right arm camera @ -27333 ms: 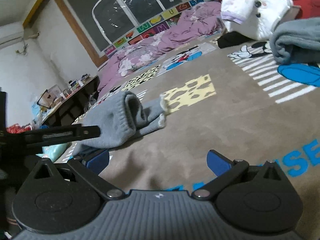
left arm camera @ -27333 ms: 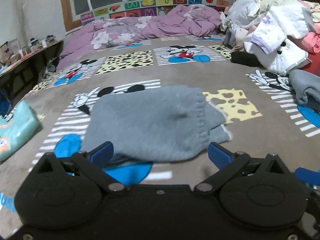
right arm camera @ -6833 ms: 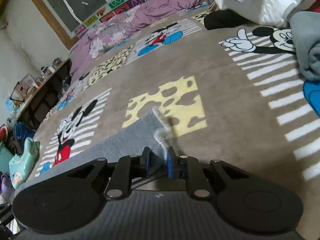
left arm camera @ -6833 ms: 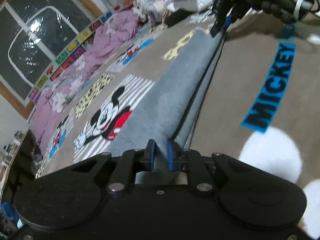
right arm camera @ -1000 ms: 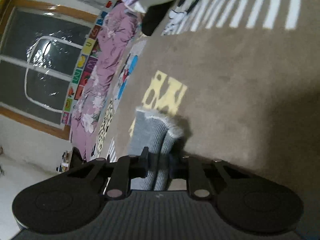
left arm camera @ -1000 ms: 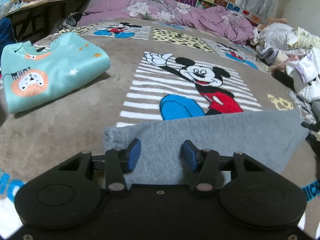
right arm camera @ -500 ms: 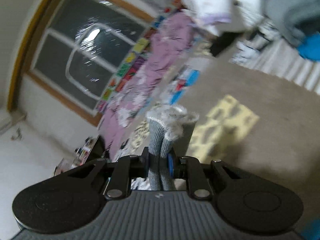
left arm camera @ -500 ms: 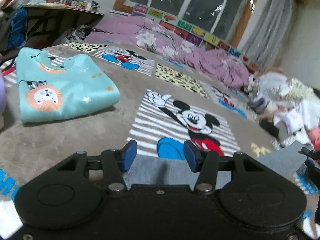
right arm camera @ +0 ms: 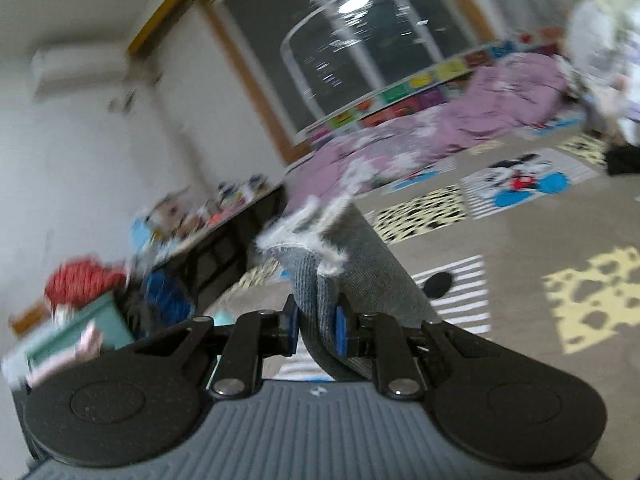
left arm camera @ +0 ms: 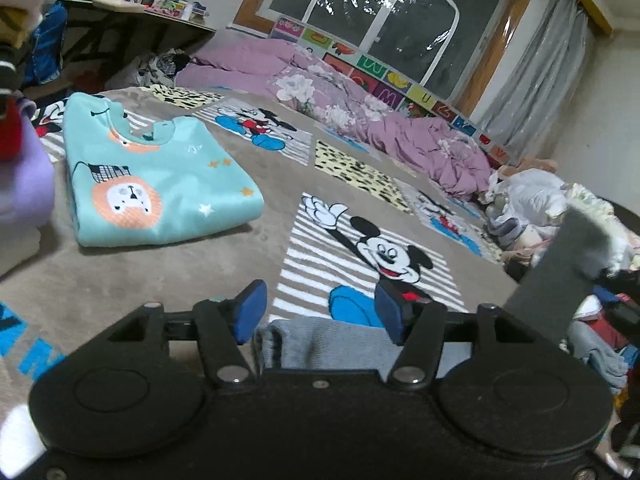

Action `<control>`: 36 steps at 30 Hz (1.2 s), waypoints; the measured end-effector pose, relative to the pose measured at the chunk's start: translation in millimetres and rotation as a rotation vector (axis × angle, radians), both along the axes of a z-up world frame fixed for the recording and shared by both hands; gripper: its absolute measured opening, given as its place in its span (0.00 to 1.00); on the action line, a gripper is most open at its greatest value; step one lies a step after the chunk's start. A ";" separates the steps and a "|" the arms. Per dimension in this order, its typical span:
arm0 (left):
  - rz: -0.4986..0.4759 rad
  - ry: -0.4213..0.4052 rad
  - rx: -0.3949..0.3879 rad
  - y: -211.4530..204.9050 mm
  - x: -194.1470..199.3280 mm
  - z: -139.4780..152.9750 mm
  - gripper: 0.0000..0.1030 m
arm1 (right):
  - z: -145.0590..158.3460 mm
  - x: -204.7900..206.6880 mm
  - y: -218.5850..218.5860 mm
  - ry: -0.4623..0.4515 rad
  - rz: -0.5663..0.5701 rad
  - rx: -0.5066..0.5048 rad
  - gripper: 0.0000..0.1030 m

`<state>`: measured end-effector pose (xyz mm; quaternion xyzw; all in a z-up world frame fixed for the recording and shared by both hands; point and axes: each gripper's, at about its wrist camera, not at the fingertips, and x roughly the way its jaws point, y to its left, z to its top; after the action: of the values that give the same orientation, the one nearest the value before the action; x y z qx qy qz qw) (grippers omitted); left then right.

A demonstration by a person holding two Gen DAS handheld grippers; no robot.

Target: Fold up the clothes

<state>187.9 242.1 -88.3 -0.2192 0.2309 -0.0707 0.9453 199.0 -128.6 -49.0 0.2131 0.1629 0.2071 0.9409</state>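
alphabet panels [left arm camera: 404,80] under window: letters M, U | blanket [left arm camera: 24,356]: blue letters, cut off, unreadable

Right wrist view smeared by motion blur | desk clutter [right arm camera: 208,216] at 9 o'clock unreadable | grey garment [left arm camera: 320,344] mostly hidden behind left gripper [left arm camera: 318,312] body | clothes pile [left arm camera: 560,208] at 3 o'clock cut by frame edge

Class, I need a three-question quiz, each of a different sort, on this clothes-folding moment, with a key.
1. True or false: the right claw is shut on the grey garment.
2. Which describes the left claw? A) shut on the grey garment B) open, with the garment's end below it C) holding the teal shirt
3. Fill in: the folded teal shirt lies on the ____ blanket.

Key: 1 true; 2 B; 3 Mickey Mouse.
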 end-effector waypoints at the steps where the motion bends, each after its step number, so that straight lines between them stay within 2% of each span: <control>1: 0.007 -0.007 -0.008 3.4 -2.4 1.5 0.62 | -0.5 -0.8 13.7 -0.004 0.024 -0.032 0.19; 11: 0.064 -0.015 -0.081 36.1 -13.9 -0.6 0.63 | -23.4 -11.4 117.8 0.002 0.149 -0.299 0.19; 19: 0.056 -0.020 -0.102 42.3 -15.7 -0.9 0.63 | -45.1 -18.8 165.2 -0.006 0.199 -0.454 0.19; 27: 0.068 -0.019 -0.117 50.9 -17.1 -3.5 0.63 | -53.5 -28.8 207.7 -0.057 0.246 -0.586 0.19; 29: 0.068 -0.018 -0.117 51.9 -16.9 -3.8 0.63 | -59.2 -30.4 214.3 -0.045 0.254 -0.600 0.19; 32: 0.062 -0.018 -0.115 51.8 -16.6 -3.5 0.63 | -66.5 -28.6 217.9 -0.008 0.263 -0.571 0.19; 36: 0.065 -0.009 -0.106 49.2 -14.4 -3.7 0.63 | -67.5 -31.0 218.0 0.021 0.285 -0.558 0.25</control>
<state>173.5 291.3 -92.1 -0.2758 0.2156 -0.0529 0.9352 168.0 89.4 -116.4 -0.0763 0.2515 0.2817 0.9228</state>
